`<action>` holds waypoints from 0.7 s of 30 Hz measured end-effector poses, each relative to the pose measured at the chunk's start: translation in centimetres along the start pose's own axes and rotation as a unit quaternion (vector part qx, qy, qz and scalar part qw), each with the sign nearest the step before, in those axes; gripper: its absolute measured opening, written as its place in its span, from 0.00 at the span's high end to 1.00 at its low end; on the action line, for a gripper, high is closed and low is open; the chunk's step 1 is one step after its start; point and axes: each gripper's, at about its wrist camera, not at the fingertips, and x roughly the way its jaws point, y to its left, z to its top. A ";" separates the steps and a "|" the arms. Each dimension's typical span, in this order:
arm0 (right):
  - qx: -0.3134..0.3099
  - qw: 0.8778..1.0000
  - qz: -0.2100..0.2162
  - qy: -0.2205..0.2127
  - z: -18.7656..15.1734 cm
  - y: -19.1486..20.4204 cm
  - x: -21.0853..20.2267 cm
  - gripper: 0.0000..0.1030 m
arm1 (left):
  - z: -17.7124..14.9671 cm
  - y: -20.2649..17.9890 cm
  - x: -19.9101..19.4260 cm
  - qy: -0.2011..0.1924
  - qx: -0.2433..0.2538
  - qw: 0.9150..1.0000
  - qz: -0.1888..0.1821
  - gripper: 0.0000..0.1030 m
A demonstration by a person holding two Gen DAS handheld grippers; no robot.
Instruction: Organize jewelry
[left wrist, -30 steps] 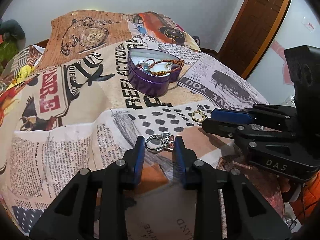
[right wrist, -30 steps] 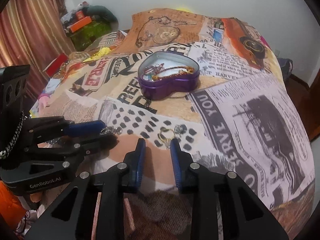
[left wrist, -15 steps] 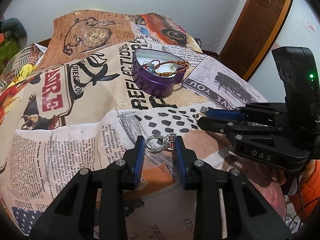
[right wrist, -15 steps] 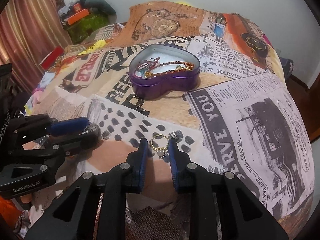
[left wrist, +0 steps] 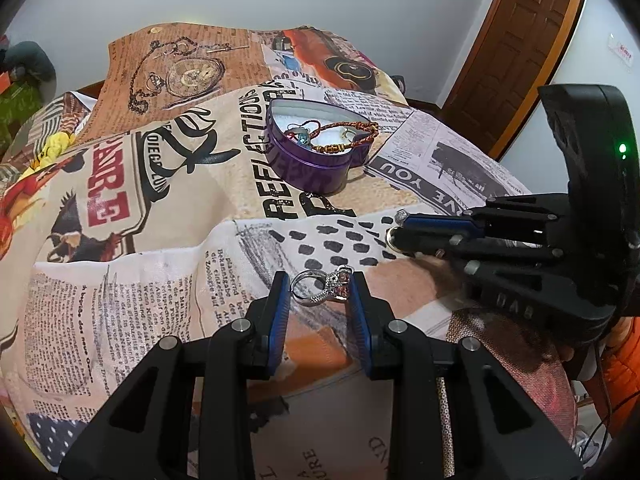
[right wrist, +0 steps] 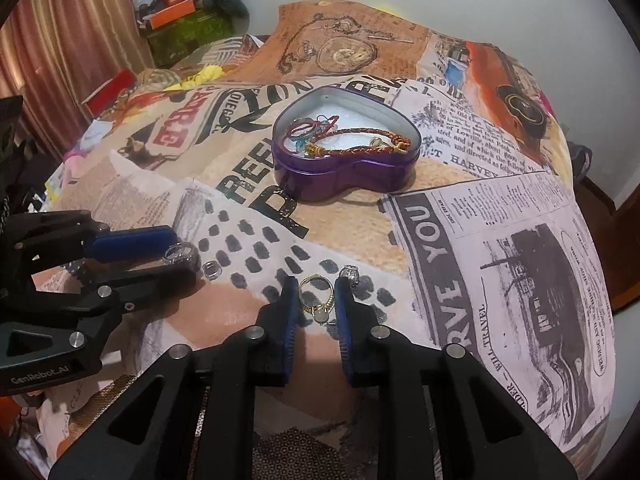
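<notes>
We note the left gripper (left wrist: 320, 292) unchanged, its pads clamped on the silver ring (left wrist: 322, 290) over the printed bedspread (left wrist: 168, 208). The right gripper (right wrist: 316, 300) is closing, narrower than a second ago, around the gold ring (right wrist: 316, 294); contact unclear. The purple heart-shaped tin (right wrist: 344, 152) sits well beyond.

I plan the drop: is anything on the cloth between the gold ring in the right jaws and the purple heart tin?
Nothing visible. Between the gold ring, inside the closing right gripper, and the purple heart tin lies only bare printed cloth.
</notes>
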 end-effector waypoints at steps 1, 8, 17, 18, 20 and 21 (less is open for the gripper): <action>0.002 1.000 0.000 -0.003 0.0 -0.1 -0.1 0.93 | 0.0 0.0 -0.1 0.000 0.001 1.000 0.002 0.71; 0.007 1.000 0.003 -0.009 -0.3 0.0 -0.8 0.95 | 0.2 0.2 -0.7 -0.003 -0.009 1.000 0.013 0.71; 0.023 0.999 0.005 -0.042 0.1 0.1 -3.1 0.95 | 0.4 0.4 -2.2 -0.016 -0.008 0.999 0.031 0.71; 0.025 0.999 0.004 -0.046 0.3 0.0 -3.4 0.95 | 0.6 0.5 -2.4 -0.019 -0.007 0.999 0.033 0.71; 0.027 0.998 0.002 -0.054 0.6 0.0 -3.8 0.95 | 0.9 0.4 -2.7 -0.024 -0.006 0.999 0.036 0.71; 0.028 0.998 0.000 -0.059 0.8 0.0 -4.2 0.95 | 1.1 0.4 -2.8 -0.027 -0.006 0.999 0.038 0.71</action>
